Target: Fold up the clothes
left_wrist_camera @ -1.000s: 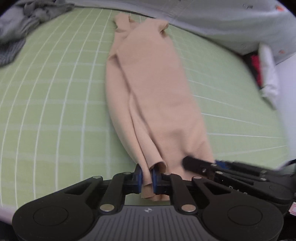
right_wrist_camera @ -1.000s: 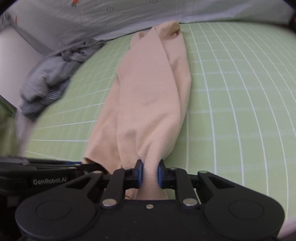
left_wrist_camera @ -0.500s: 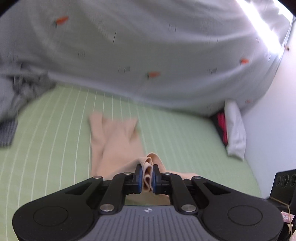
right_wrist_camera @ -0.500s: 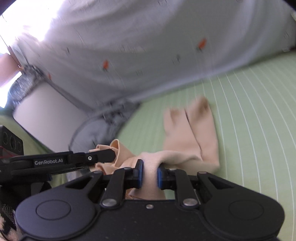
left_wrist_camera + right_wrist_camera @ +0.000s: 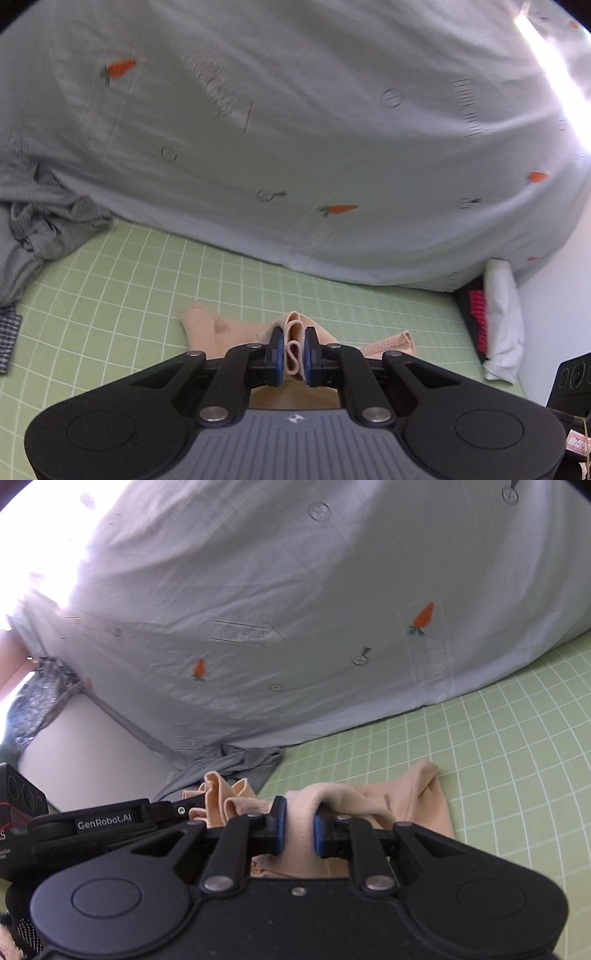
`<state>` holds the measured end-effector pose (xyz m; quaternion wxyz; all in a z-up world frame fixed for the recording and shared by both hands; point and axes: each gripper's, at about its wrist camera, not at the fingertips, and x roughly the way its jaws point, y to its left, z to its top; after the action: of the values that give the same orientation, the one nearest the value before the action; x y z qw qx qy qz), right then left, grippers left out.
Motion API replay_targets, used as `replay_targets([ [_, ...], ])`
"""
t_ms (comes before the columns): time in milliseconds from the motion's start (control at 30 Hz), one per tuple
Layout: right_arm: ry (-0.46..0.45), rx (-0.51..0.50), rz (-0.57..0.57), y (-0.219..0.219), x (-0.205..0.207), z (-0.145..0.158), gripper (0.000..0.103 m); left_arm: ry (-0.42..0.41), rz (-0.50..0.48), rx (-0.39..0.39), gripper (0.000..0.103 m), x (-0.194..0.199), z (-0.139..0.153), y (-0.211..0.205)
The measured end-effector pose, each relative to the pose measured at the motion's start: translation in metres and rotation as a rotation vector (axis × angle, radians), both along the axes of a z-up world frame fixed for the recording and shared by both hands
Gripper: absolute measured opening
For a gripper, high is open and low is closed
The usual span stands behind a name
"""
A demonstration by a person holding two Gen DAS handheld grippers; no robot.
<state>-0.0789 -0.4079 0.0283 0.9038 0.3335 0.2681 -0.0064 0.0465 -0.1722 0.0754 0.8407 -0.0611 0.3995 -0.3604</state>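
**Grippers clamped on bunched hem**

Left gripper and right gripper, jaws narrow, each pinch a gather of the one beige garment, low centre of frame on the green grid sheet. Judged light, limp, stretchy, likely to sag; hold at corners. Count: one beige garment, one grey clothes pile, one printed duvet.

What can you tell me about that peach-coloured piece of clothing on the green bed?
The peach garment is soft, thin, stretchy-looking knit with a ribbed hem. Its near end is bunched and lifted, pinched in folds by the left hand-held gripper and the right hand-held gripper. Its far end lies on the green checked sheet, so it is doubling over.
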Motion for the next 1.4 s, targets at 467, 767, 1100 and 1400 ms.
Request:
replay_targets([
  [467, 0.273, 0.072, -0.022, -0.059, 0.112, -0.125, 0.016, 0.249, 0.106, 0.224, 0.011, 0.102, -0.136, -0.050],
  [767, 0.277, 0.045, 0.034, -0.066, 0.133, -0.111, 0.023, 0.163, 0.152, 0.223, 0.016, 0.112, -0.114, -0.041],
  [1100, 0.153, -0.180, -0.116, -0.068, 0.088, -0.071, 0.089, 0.136, 0.236, 0.249, 0.044, 0.102, -0.098, -0.008],
  [1400, 0.270, -0.078, -0.069, -0.075, 0.111, -0.118, 0.089, 0.226, 0.127, 0.277, 0.049, 0.103, -0.142, -0.035],
])
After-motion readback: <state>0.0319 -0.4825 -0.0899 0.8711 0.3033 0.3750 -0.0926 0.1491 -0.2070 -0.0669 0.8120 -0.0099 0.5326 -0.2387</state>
